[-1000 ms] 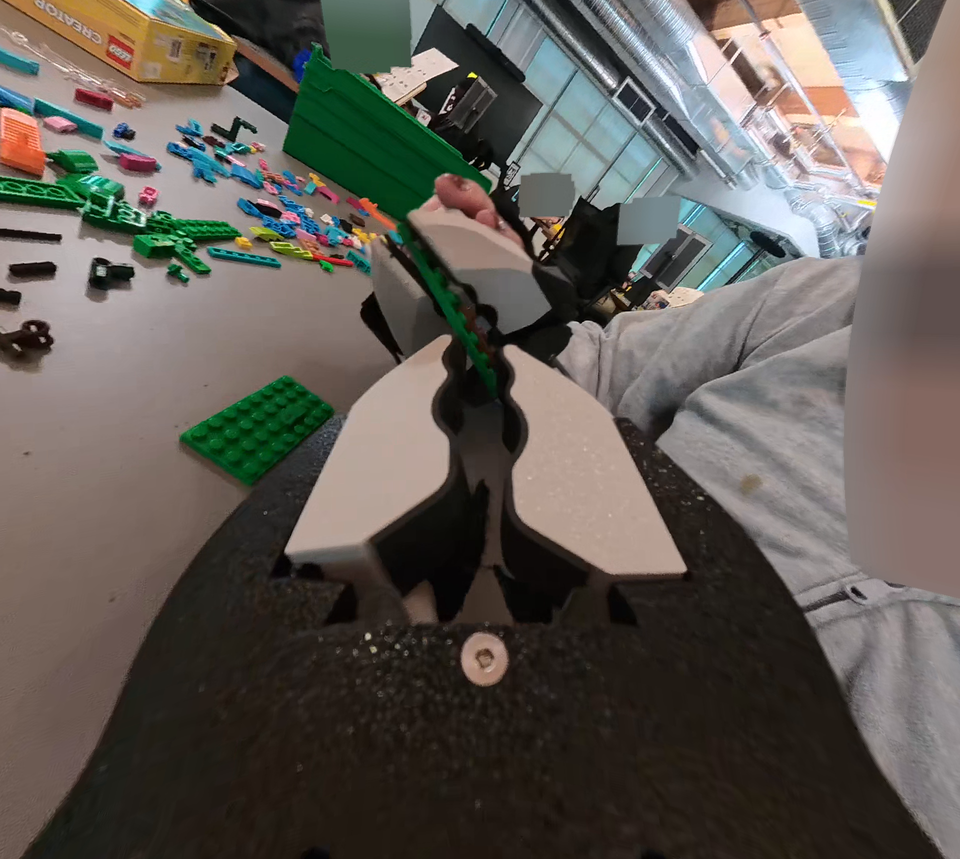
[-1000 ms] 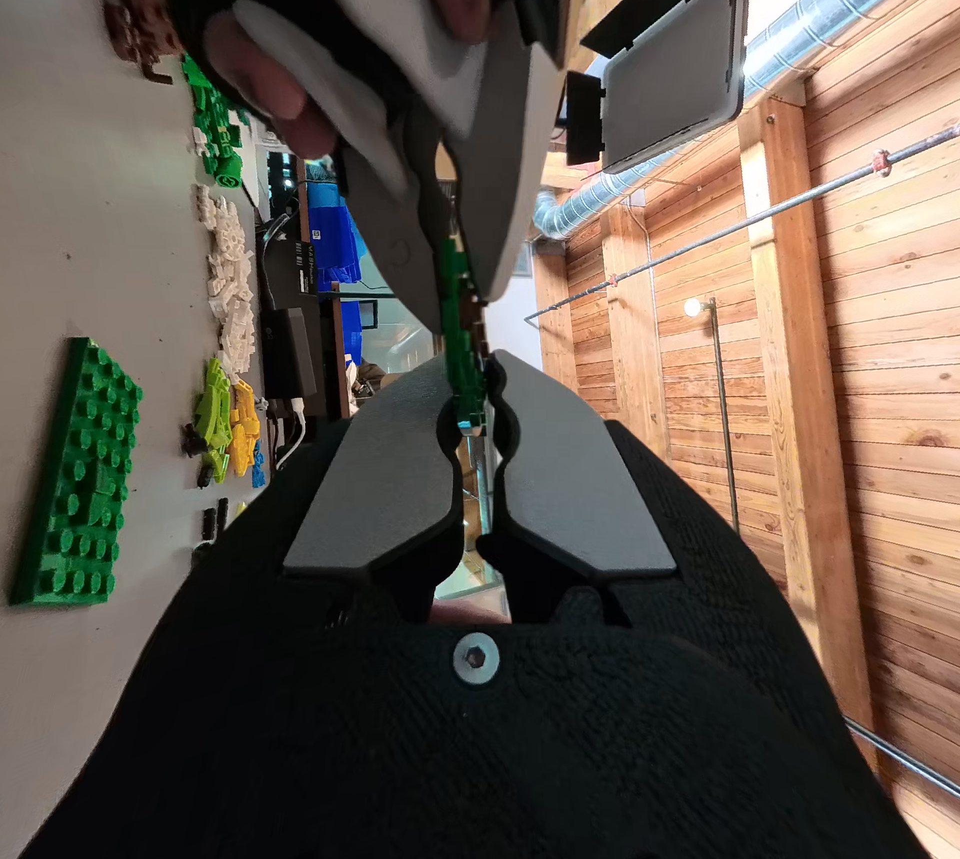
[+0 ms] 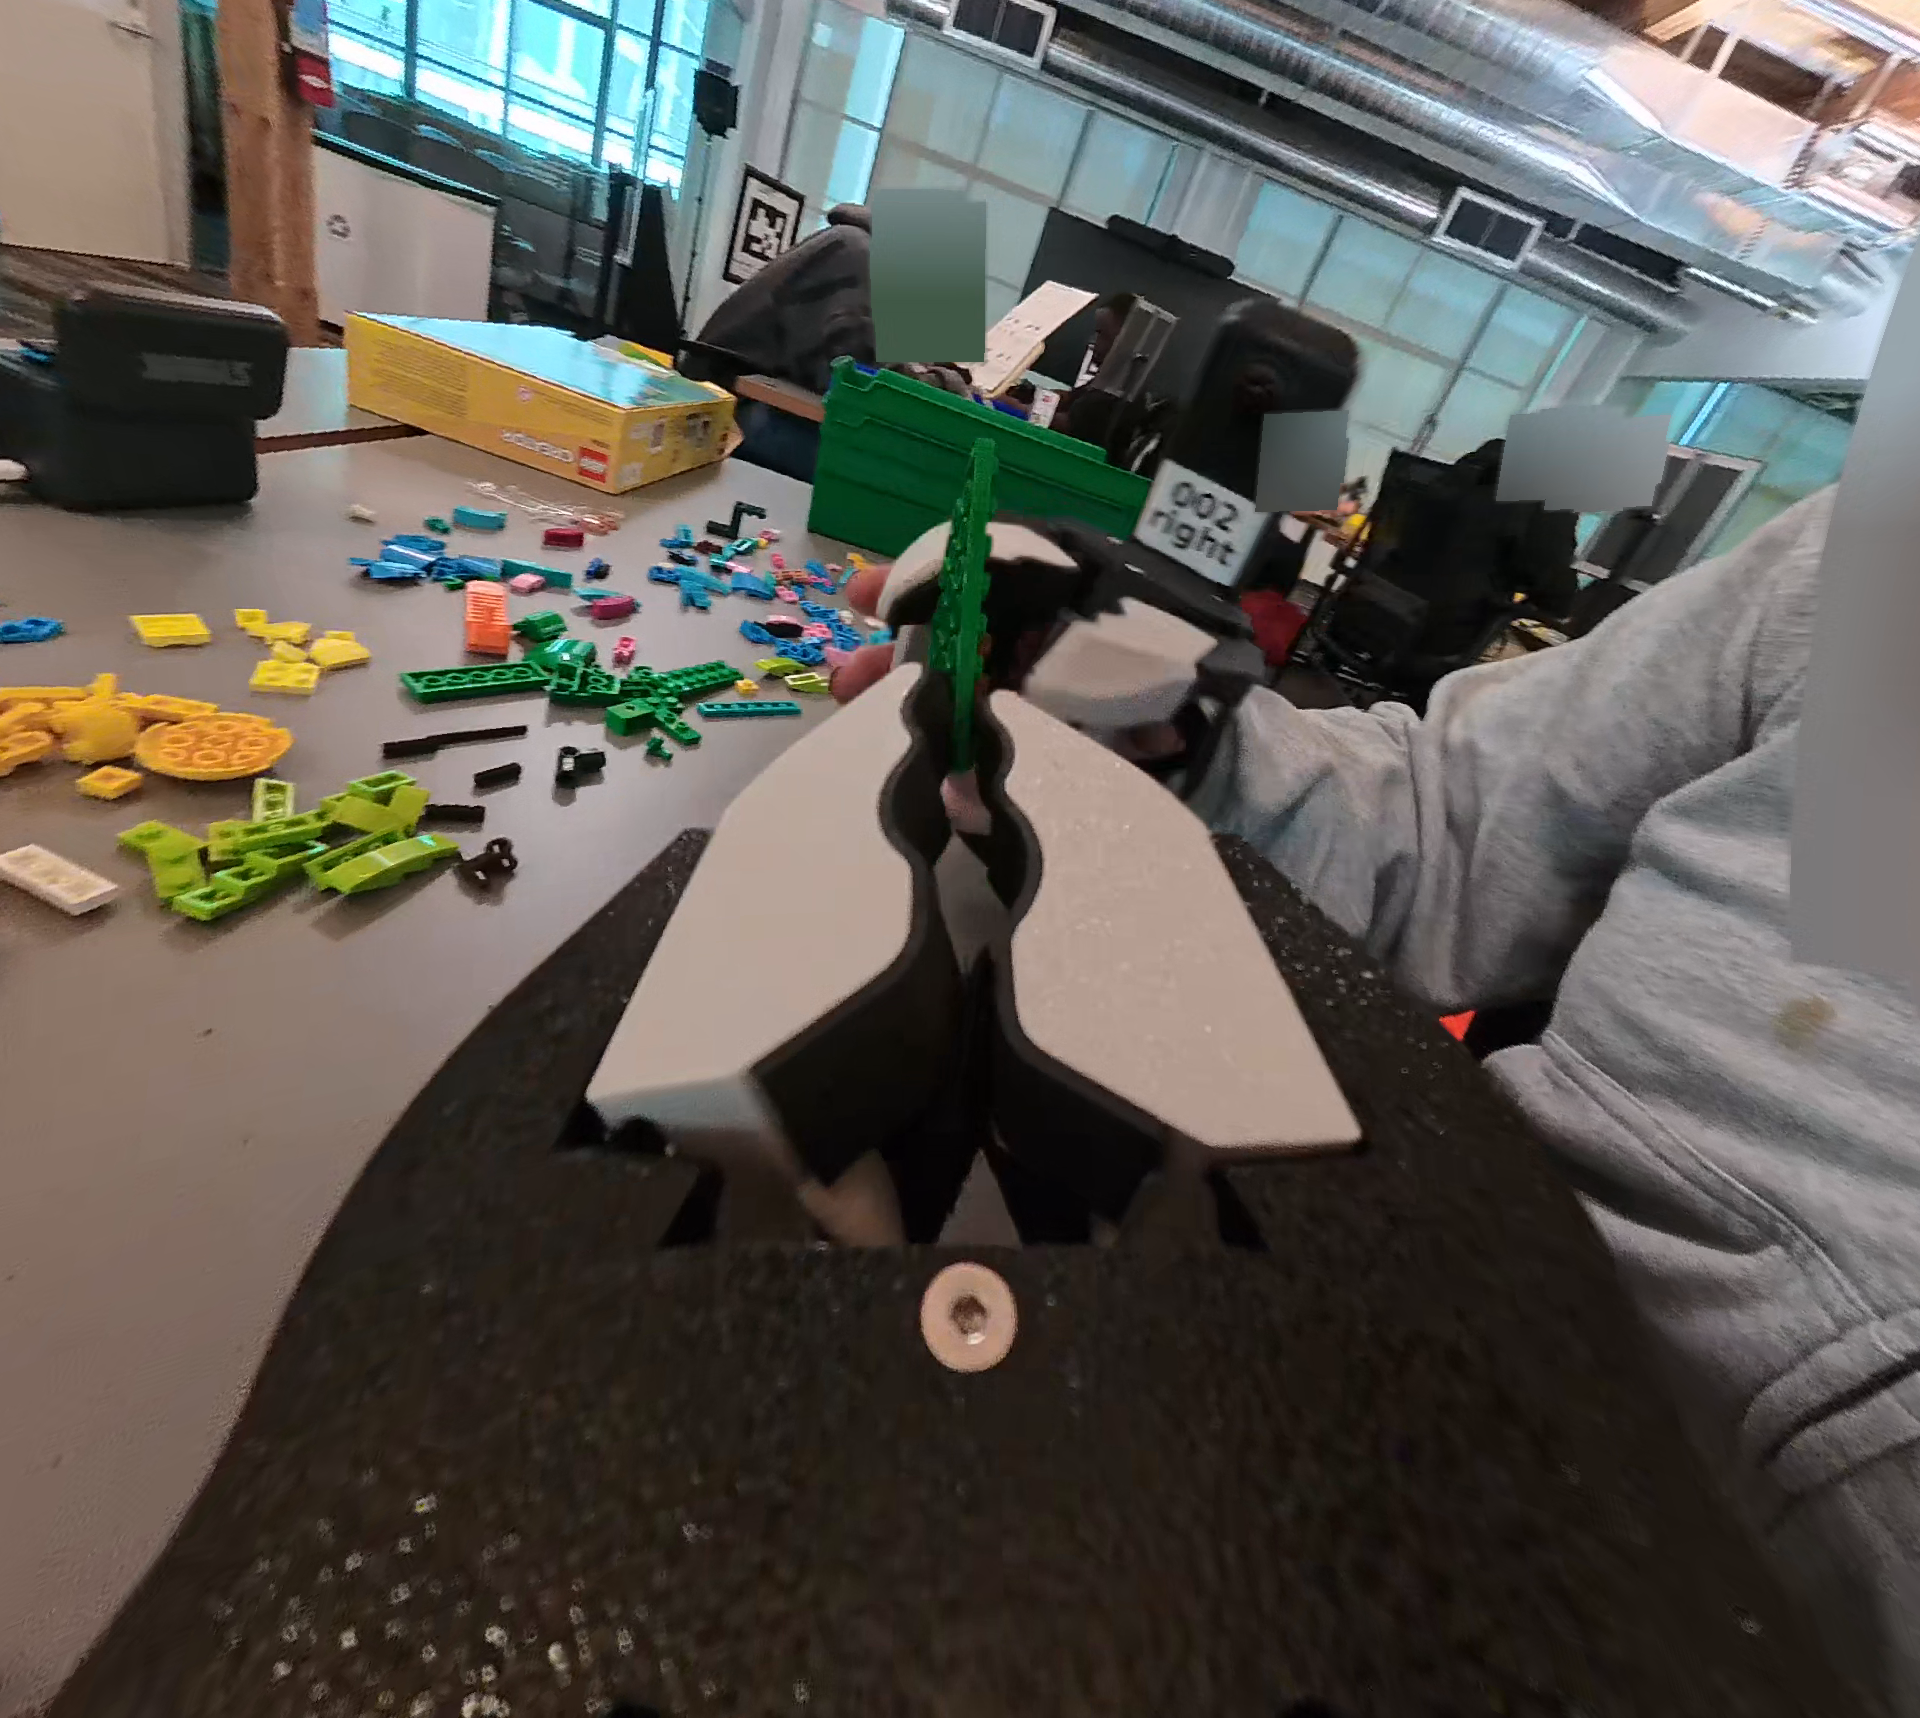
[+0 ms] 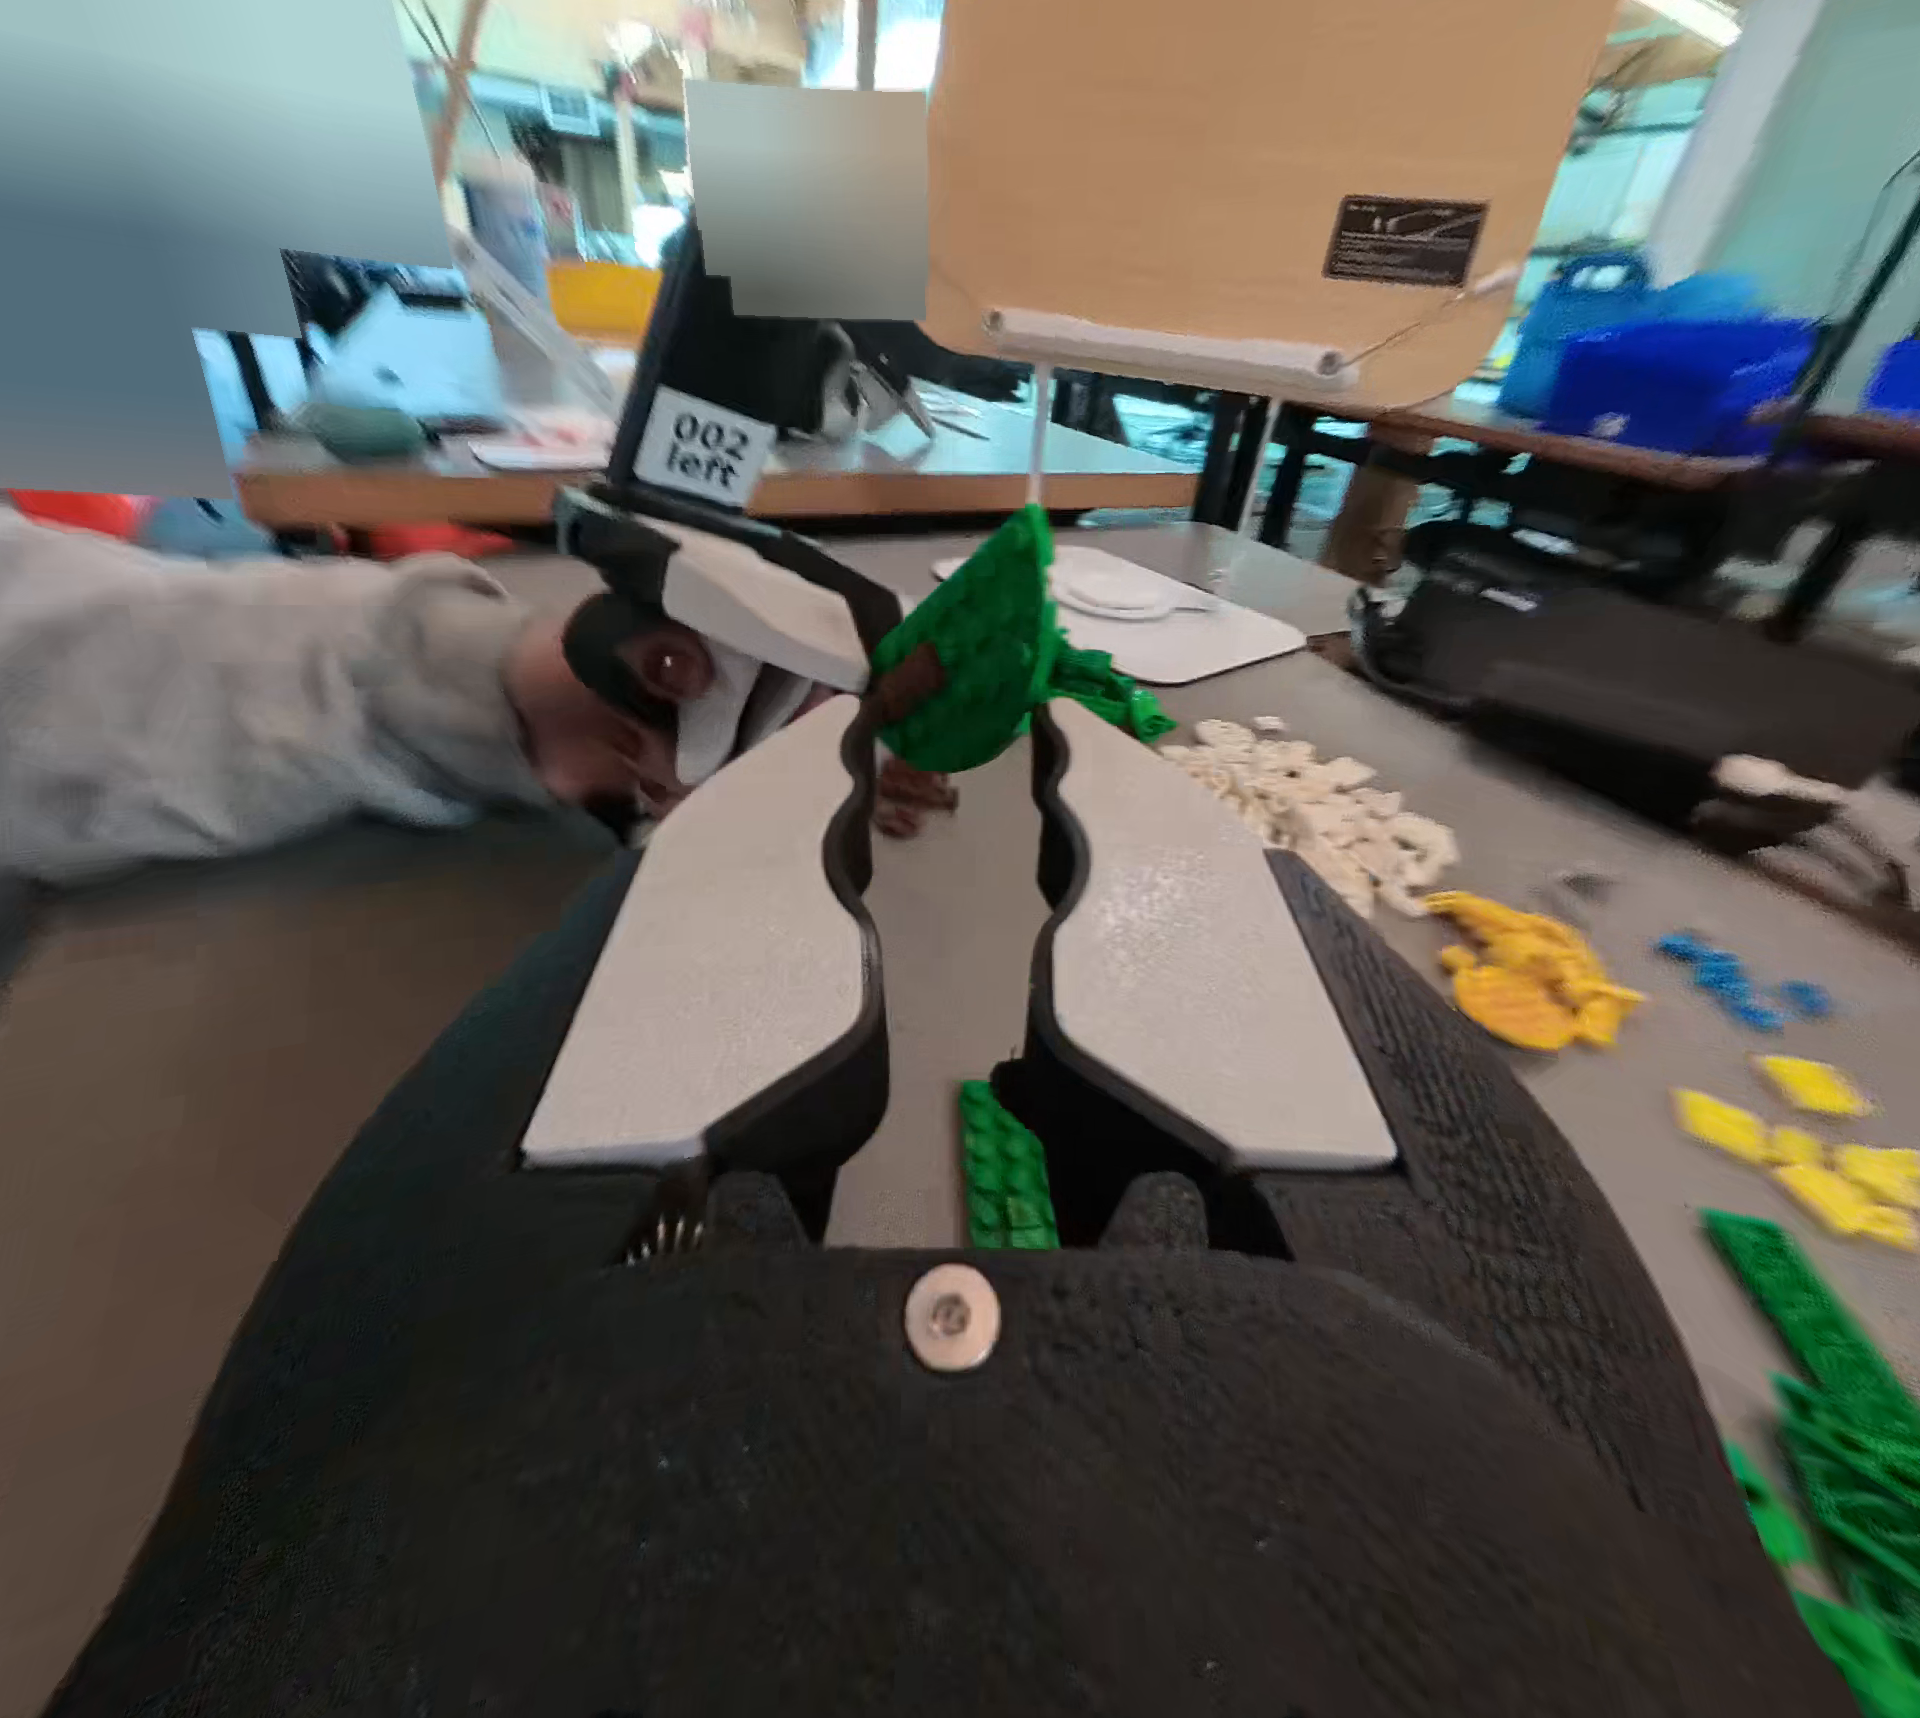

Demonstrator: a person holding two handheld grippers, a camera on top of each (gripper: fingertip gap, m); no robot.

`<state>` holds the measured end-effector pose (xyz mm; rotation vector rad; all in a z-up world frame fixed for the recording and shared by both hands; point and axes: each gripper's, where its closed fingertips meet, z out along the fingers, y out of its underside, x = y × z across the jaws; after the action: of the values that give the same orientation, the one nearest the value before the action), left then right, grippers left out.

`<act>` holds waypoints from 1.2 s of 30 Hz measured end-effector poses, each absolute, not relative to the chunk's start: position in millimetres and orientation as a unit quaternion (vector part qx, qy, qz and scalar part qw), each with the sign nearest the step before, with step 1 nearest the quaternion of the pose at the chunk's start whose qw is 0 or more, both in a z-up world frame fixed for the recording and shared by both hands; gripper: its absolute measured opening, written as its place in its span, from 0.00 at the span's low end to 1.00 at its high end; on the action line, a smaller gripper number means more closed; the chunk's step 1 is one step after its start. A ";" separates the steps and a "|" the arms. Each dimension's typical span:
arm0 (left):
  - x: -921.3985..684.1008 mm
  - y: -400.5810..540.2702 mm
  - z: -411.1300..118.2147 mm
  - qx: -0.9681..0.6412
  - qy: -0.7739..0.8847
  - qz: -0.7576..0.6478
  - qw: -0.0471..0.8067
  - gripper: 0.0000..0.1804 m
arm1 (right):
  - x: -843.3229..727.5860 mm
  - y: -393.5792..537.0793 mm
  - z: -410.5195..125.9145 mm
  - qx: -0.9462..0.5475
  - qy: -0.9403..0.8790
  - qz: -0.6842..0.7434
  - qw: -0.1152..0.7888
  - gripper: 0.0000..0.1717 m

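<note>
A second ago both grippers pinched the green plate [image 3: 961, 619] between them, tilted over the table; now the right gripper [image 4: 948, 738] has let go and drawn back, and the left one has swung the plate upright.

The left gripper [image 3: 958, 718] has its fingers closed on the plate's lower edge. The plate stands edge-on, rising straight ahead of the tips, its top edge free in the air before the green bin [image 3: 935, 463]. The right gripper sits just past the plate in the left wrist view, close behind it.

In the right wrist view the right gripper's fingers stand clearly apart with bare grey table [image 4: 935, 941] between them and nothing in their grasp. The plate's studded face, carrying a small brown piece [image 4: 906, 669], hangs just ahead of the tips and spans the gap; whether it touches a pad is not clear through the blur. The left gripper comes in from the left.

Below, another green plate [image 4: 1003, 1169] lies flat between the finger bases. Cream pieces [image 4: 1320, 806] and yellow pieces [image 4: 1527, 972] lie ahead and right; ground to the left is open table. From the left gripper, loose bricks [image 3: 582, 681] spread ahead and left, with clear table near its body.
</note>
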<state>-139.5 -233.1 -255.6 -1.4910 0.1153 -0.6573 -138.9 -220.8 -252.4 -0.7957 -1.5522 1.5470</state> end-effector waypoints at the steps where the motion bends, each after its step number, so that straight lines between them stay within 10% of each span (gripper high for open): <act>1: -137.4 -233.8 -255.6 -0.664 0.057 -0.299 0.683 0.01 | -138.4 -218.8 -250.1 -0.325 -0.600 0.629 0.373 0.13; 7: -134.3 -233.8 -265.1 -0.678 0.070 -0.306 0.665 0.02 | -135.9 -219.0 -251.7 -0.349 -0.598 0.662 0.286 0.05; 13: -150.2 -228.1 -263.7 -0.686 0.063 -0.188 0.700 0.21 | -145.2 -205.9 -269.7 -0.334 -0.665 0.530 0.407 0.02; 25: -132.0 -223.5 -293.4 -0.718 0.249 0.085 0.644 0.08 | -140.4 -226.5 -305.4 -0.190 -0.776 0.348 0.490 0.02; 36: -157.1 -220.9 -298.0 -0.775 0.009 -0.194 0.601 0.02 | -147.1 -222.7 -299.1 -0.193 -0.750 0.329 0.540 0.18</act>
<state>-157.1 -220.9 -298.0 -1.7952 0.0212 -0.4503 -147.1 -222.7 -299.1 -0.4597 -1.7843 0.7823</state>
